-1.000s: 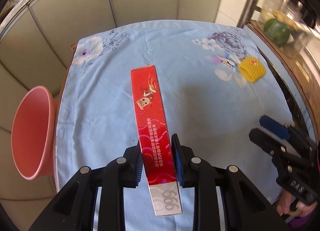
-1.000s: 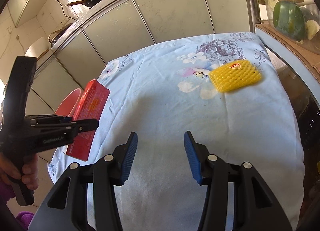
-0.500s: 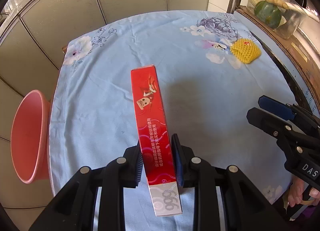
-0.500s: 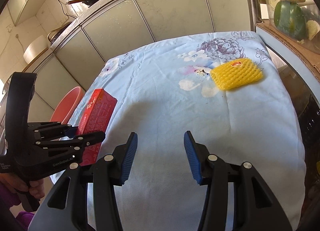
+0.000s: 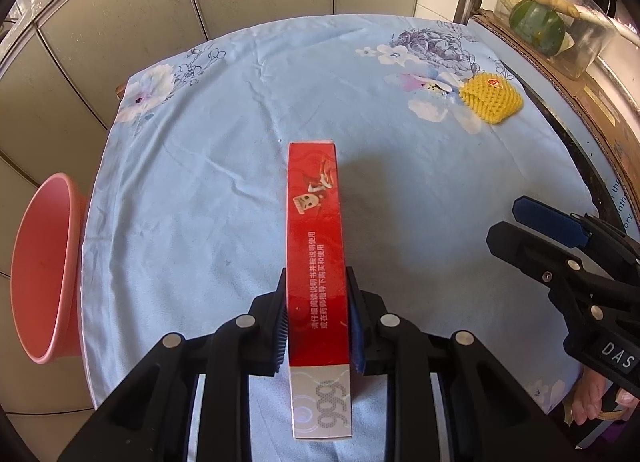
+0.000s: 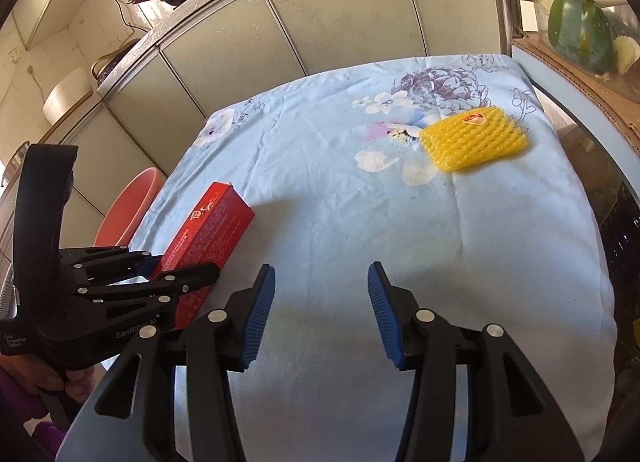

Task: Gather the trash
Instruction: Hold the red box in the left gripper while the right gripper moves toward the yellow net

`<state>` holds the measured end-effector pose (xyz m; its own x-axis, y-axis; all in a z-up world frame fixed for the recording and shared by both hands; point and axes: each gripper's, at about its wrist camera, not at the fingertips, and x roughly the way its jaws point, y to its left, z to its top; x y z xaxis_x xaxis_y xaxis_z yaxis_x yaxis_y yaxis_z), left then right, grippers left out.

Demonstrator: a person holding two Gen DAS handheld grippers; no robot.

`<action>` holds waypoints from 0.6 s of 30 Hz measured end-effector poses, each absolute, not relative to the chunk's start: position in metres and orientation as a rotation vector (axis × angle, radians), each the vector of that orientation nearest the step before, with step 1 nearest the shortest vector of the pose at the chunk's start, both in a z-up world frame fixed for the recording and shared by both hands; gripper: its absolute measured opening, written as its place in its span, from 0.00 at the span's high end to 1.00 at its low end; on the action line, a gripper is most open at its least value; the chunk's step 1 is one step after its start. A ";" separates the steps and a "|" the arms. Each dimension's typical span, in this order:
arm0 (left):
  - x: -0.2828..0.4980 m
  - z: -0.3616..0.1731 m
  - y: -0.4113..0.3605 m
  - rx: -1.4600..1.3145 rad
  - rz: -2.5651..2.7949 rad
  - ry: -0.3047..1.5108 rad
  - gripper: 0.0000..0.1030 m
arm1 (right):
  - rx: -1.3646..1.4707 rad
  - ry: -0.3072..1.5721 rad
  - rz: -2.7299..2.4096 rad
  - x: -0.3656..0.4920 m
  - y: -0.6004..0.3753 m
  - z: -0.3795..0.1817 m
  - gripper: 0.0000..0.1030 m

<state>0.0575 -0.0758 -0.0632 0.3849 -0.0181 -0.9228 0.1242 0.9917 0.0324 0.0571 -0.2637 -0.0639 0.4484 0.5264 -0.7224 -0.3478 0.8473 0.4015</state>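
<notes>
Lower now than a second ago, the left gripper [image 5: 318,312] has brought the red box [image 5: 316,246] down close to the blue cloth [image 5: 224,190]. Its jaws are closing, with pads pressed on both long sides of the box near its silver end. The box points away from the gripper, long way out across the table. The right gripper [image 6: 321,312] is half open and holds nothing. Farther off lies a yellow foam net [image 6: 474,139]. A pink basin [image 5: 40,262] sits beside the table.

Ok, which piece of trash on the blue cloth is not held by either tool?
The yellow foam net, lying free at the cloth's far right. The red box sits between the closing left tool.
</notes>
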 end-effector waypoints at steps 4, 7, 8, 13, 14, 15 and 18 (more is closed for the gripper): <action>0.058 -0.064 -0.075 0.090 -0.094 1.166 0.77 | 0.199 0.969 0.541 0.057 -0.261 -0.064 0.52; 0.058 -0.064 -0.075 0.089 -0.095 1.158 0.77 | 0.192 0.969 0.539 0.056 -0.259 -0.064 0.52; 0.058 -0.064 -0.074 0.088 -0.092 1.157 0.76 | 0.190 0.970 0.539 0.056 -0.259 -0.063 0.52; 0.057 -0.067 -0.075 0.089 -0.092 1.155 0.76 | 0.182 0.972 0.537 0.055 -0.256 -0.063 0.52; 0.057 -0.066 -0.074 0.088 -0.098 1.152 0.77 | 0.180 0.971 0.537 0.055 -0.255 -0.062 0.52; 0.056 -0.066 -0.074 0.086 -0.103 1.150 0.77 | 0.178 0.970 0.536 0.055 -0.255 -0.062 0.52; 0.054 -0.064 -0.069 0.076 -0.107 1.138 0.78 | 0.176 0.970 0.532 0.054 -0.255 -0.061 0.52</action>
<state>0.0540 -0.0694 -0.0636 0.4152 -0.0460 -0.9086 0.1237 0.9923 0.0063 0.0540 -0.2545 -0.0614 0.4493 0.5045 -0.7373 -0.3506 0.8587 0.3739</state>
